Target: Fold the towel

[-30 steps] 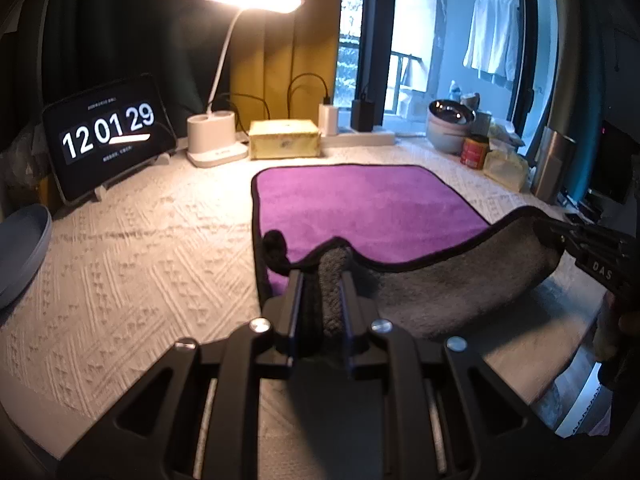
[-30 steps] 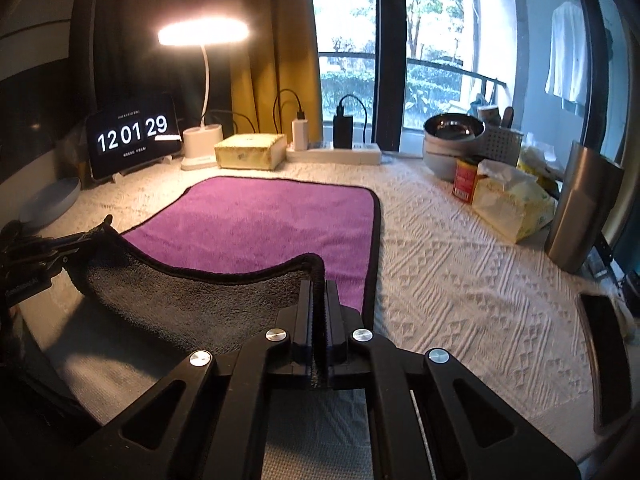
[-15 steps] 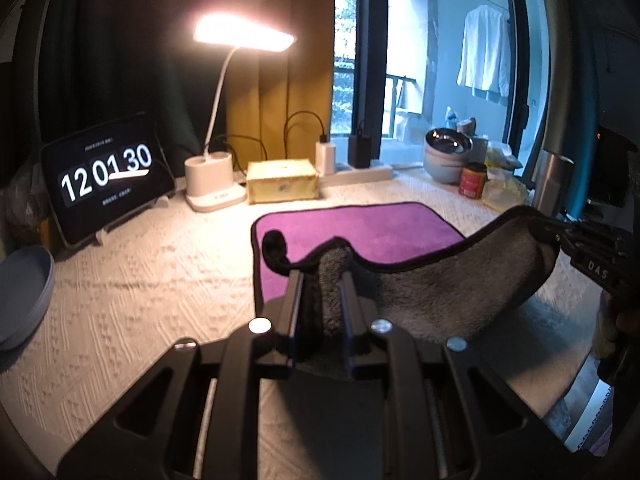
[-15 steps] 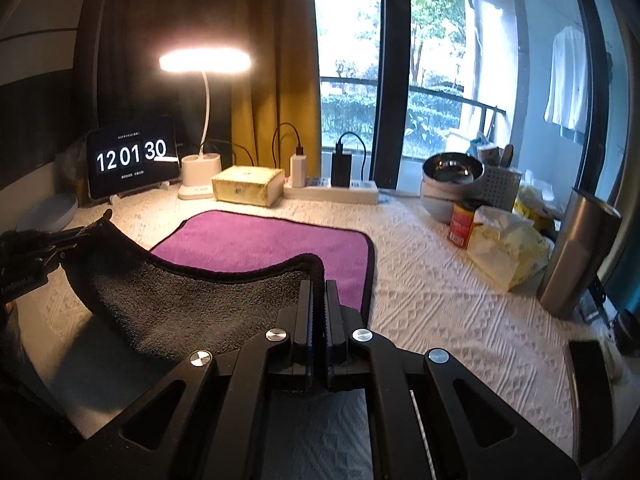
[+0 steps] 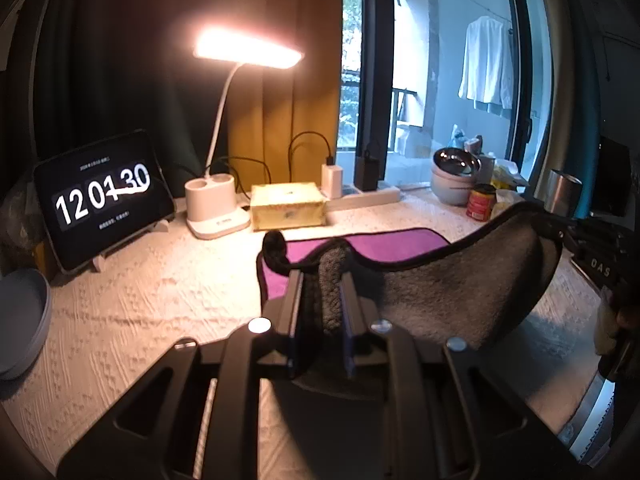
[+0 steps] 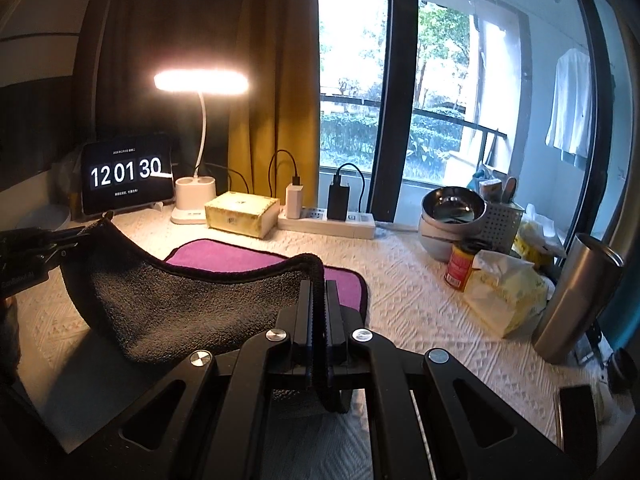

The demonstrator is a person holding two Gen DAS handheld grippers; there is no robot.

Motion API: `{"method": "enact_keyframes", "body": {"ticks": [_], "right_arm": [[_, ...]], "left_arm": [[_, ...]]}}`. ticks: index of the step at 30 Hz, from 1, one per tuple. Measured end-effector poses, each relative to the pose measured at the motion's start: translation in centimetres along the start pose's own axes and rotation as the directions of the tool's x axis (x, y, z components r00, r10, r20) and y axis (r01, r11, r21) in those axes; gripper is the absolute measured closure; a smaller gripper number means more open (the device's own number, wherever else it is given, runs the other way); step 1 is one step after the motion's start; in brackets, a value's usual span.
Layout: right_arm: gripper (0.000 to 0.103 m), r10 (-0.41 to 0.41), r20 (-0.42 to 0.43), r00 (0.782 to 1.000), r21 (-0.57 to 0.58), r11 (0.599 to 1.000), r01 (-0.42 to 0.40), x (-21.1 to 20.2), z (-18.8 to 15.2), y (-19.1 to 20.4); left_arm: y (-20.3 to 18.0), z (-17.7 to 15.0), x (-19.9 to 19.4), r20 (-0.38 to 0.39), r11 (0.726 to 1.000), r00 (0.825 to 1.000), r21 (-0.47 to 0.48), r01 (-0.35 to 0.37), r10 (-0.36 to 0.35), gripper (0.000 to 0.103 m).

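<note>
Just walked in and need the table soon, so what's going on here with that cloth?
A person is folding a towel with two handheld grippers. The left gripper and the right gripper each have their jaws shut on a near corner, holding that edge up so the grey underside faces the cameras. The far purple part lies flat on the white table cover, in front of the lamp. The fold isn't laid down yet.

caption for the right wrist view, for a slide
Right gripper and left gripper lift the towel's near edge above the table.
</note>
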State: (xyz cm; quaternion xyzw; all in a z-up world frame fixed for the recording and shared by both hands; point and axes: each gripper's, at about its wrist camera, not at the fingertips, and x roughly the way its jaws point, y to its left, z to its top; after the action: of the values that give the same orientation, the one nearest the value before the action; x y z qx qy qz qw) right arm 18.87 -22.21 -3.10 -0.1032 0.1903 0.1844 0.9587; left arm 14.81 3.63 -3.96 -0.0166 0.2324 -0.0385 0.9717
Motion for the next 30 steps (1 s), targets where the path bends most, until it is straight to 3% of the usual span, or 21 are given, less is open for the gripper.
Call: {"method": "enact_keyframes", "body": {"ticks": [30], "right_arm": [[0.098,0.0,0.033,0.999,-0.028,1.0,0.001,5.6,4.0,-1.8]], "left_arm": [[1.8,4.5,6.9,0.017,0.999,1.0,0.035,0.002,-0.003,0.085]]}}
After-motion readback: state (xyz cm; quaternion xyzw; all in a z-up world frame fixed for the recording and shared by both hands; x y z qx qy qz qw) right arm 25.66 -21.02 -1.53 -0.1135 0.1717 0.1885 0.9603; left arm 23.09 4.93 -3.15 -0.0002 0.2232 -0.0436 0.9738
